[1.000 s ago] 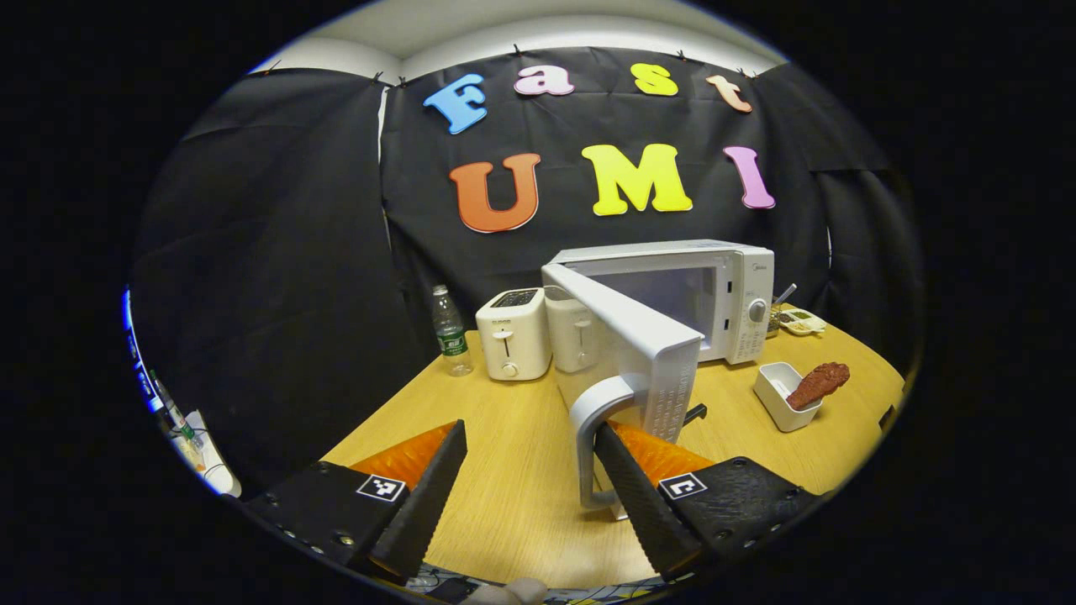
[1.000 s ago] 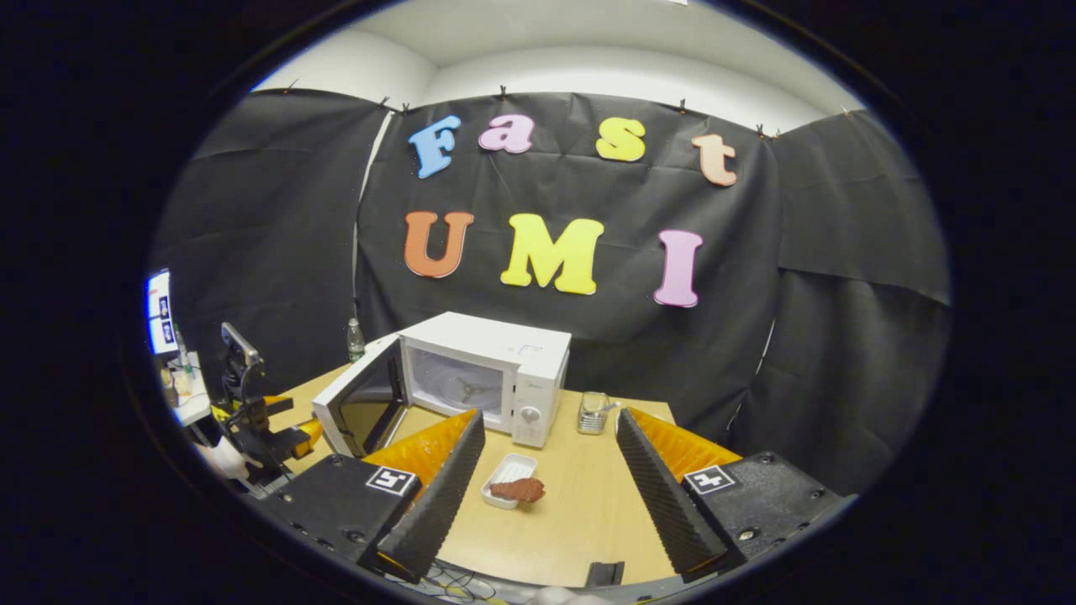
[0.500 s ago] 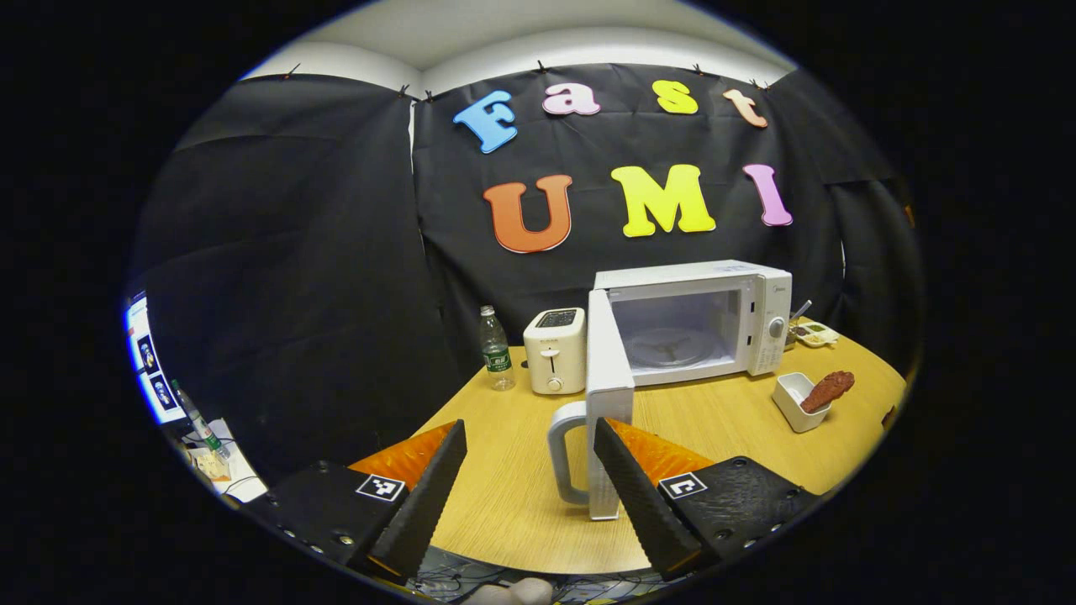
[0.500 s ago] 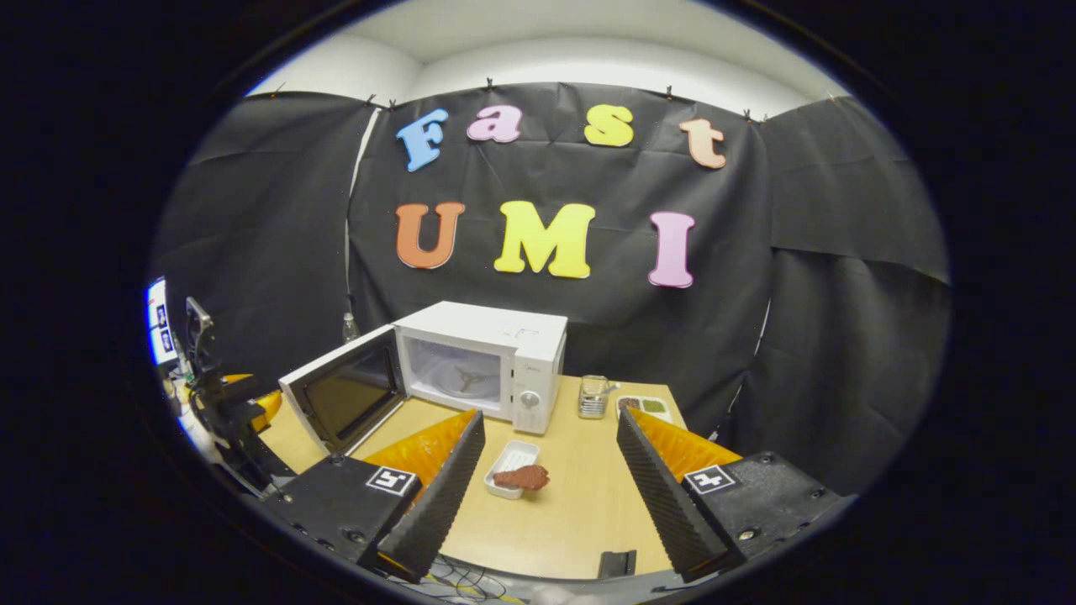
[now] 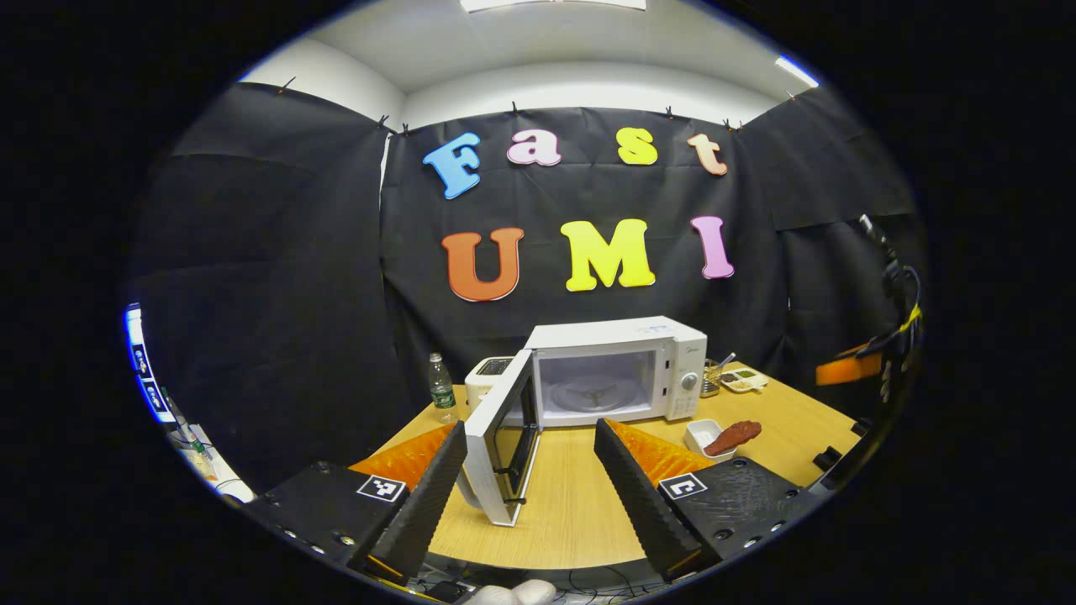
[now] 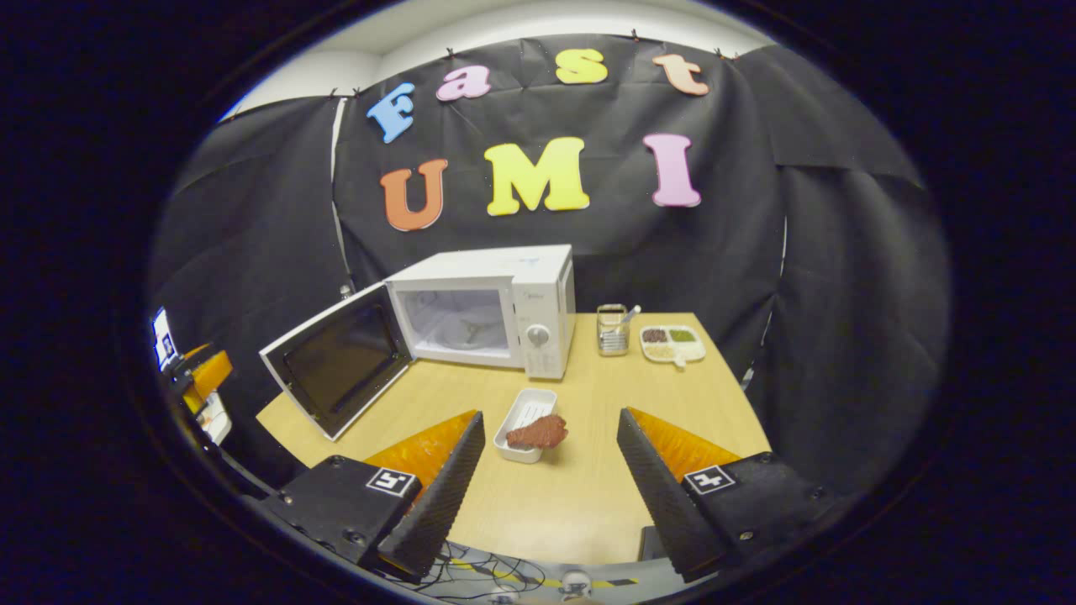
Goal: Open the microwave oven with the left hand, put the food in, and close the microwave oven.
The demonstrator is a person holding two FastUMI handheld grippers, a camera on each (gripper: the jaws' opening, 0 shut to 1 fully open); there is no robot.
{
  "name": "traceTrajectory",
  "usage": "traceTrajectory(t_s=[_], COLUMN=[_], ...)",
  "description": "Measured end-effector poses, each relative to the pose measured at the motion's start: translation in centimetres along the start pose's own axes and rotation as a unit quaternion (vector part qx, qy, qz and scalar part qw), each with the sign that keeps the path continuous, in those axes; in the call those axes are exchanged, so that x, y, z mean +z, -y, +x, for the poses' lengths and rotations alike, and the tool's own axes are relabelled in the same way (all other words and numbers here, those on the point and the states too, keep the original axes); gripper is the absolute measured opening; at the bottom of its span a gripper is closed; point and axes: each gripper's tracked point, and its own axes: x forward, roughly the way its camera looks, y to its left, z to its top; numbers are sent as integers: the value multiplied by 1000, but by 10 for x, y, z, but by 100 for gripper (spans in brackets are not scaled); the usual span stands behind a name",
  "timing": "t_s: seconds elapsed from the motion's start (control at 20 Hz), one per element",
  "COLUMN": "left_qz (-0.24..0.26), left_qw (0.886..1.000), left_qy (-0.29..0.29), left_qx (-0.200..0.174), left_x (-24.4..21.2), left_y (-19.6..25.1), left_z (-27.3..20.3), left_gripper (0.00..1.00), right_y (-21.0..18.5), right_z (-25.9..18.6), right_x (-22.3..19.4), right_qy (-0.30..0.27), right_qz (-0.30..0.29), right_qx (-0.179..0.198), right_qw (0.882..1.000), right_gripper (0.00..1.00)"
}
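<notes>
A: Start closest in. What are the tools doing?

B: The left tool (image 5: 530, 470) has its fingers spread wide with nothing between them except a sight of the counter (image 5: 572, 504). The right tool (image 6: 551, 470) is spread wide too, empty, hovering over the near edge of the counter.

A: And just past them?

B: In the right gripper view the food (image 6: 538, 431), a reddish-brown piece, lies across the near rim of a small white dish (image 6: 525, 412), out on the open counter in front of the oven. It sits almost straight ahead of the right tool.

A: Farther back?

B: The microwave oven (image 6: 496, 307) stands toward the back of the counter with its door (image 6: 336, 361) swung wide to the left; the cavity and turntable are plainly open. In the left gripper view the door's edge (image 5: 496, 454) stands just ahead of the left tool, apart from both fingers. Behind it are a toaster (image 5: 487, 374) and a water bottle (image 5: 441, 388); beside the oven, a utensil holder (image 6: 614, 329) and a compartment tray (image 6: 672, 340).

A: So which step is it?

B: I'd judge the opening done and the loading about to start. Next the right tool should drop to the dish, pinch the food or the dish rim, and carry it into the cavity, keeping clear of the door.
</notes>
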Motion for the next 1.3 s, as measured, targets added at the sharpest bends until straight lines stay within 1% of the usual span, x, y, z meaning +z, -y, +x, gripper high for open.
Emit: traceTrajectory(t_s=[0.1, 0.15, 0.25, 0.3, 0.35, 0.4, 0.45, 0.5, 0.55, 0.6, 0.65, 0.75, 0.8, 0.85, 0.9, 0.95, 1.0, 1.05, 1.1, 1.15, 1.3], left_qz=[-4, -8, -13, -15, -13, -8, -6, -1, 4, 7, 7, 1, -3, -4, -1, 2, 4, 5, 7, 7, -4], left_qw=[1000, 1000, 1000, 1000, 1000, 1000, 999, 999, 998, 998, 997, 996, 996, 996, 996, 995, 996, 996, 997, 997, 998], left_qy=[-2, -5, -9, -11, -14, -16, -17, -19, -23, -25, -25, -26, -29, -28, -27, -29, -27, -25, -24, -25, -22], left_qx=[-7, -7, -2, 6, 15, 24, 32, 42, 54, 65, 74, 85, 85, 88, 89, 91, 89, 85, 78, 73, 51], left_x=[8, 11, 17, 20, 23, 26, 30, 33, 34, 35, 38, 41, 41, 41, 41, 41, 41, 42, 40, 39, 39], left_y=[16, 22, 31, 33, 35, 36, 37, 37, 35, 33, 31, 30, 29, 28, 25, 21, 19, 18, 16, 12, 2], left_z=[0, 1, 5, 8, 10, 14, 17, 19, 21, 22, 22, 24, 26, 26, 27, 27, 28, 29, 31, 32, 37], left_gripper=[94, 93, 94, 93, 94, 94, 94, 94, 94, 94, 94, 94, 94, 94, 94, 94, 94, 94, 94, 94, 94], right_y=[8, 8, 7, 5, 5, 5, 8, 11, 9, 10, 13, 10, 8, 6, 4, 0, -4, -2, -4, -5, -10], right_z=[34, 49, 79, 94, 106, 119, 131, 143, 152, 160, 165, 173, 175, 178, 178, 178, 180, 180, 179, 178, 164], right_x=[-24, -36, -44, -46, -49, -49, -52, -53, -53, -56, -60, -58, -61, -63, -66, -66, -67, -65, -64, -62, -45], right_qy=[-38, -61, -84, -98, -109, -117, -127, -138, -148, -157, -168, -173, -180, -190, -198, -201, -203, -203, -201, -199, -174], right_qz=[38, 61, 110, 126, 136, 140, 140, 143, 155, 164, 170, 196, 210, 223, 235, 250, 264, 271, 276, 277, 263], right_qx=[15, 24, 47, 63, 72, 85, 85, 89, 102, 106, 106, 121, 122, 124, 128, 131, 136, 134, 134, 130, 114], right_qw=[998, 996, 989, 985, 982, 980, 978, 976, 971, 968, 965, 958, 953, 948, 943, 938, 933, 931, 930, 931, 942], right_gripper=[100, 98, 93, 91, 72, 82, 80, 66, 64, 62, 55, 48, 47, 39, 34, 38, 33, 10, 8, 18, 15])
